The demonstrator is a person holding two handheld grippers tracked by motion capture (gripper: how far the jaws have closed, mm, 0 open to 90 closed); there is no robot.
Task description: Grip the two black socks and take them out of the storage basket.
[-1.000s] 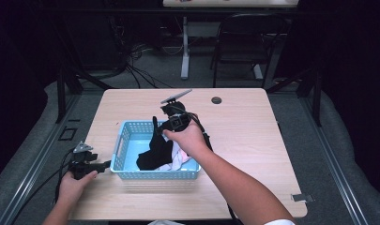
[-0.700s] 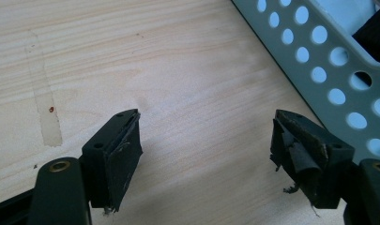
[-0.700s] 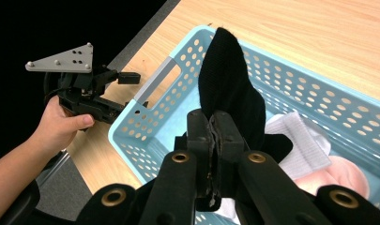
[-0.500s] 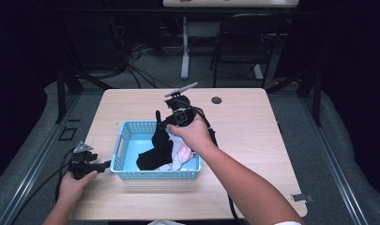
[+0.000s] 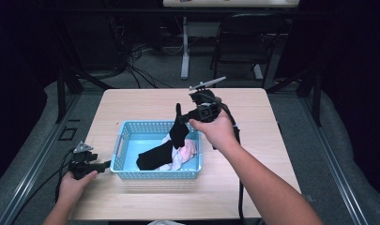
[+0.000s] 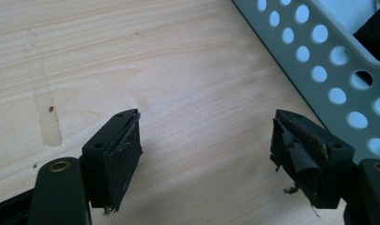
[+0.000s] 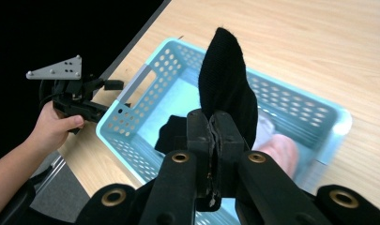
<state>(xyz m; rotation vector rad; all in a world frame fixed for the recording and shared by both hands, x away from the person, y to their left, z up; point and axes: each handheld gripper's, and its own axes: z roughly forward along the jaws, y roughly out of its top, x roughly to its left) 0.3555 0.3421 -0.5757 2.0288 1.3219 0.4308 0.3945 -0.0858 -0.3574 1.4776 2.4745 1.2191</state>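
Black sock (image 5: pixel 177 129) hangs upright, pinched in the right gripper (image 5: pixel 191 115) above the blue basket (image 5: pixel 155 174), lower end trailing inside beside pale pink cloth (image 5: pixel 186 151). Left gripper (image 6: pixel 206 154), jaws wide, rests on the table (image 5: pixel 131 101) just left of the basket.

We cannot read any text, label, brand, number or sign in these pictures. The light blue plastic basket with round holes (image 5: pixel 155 174) carries no writing that we can see, and neither does the pale wooden table (image 5: pixel 131 101) or the grey three-cornered metal plate (image 7: pixel 56 68).
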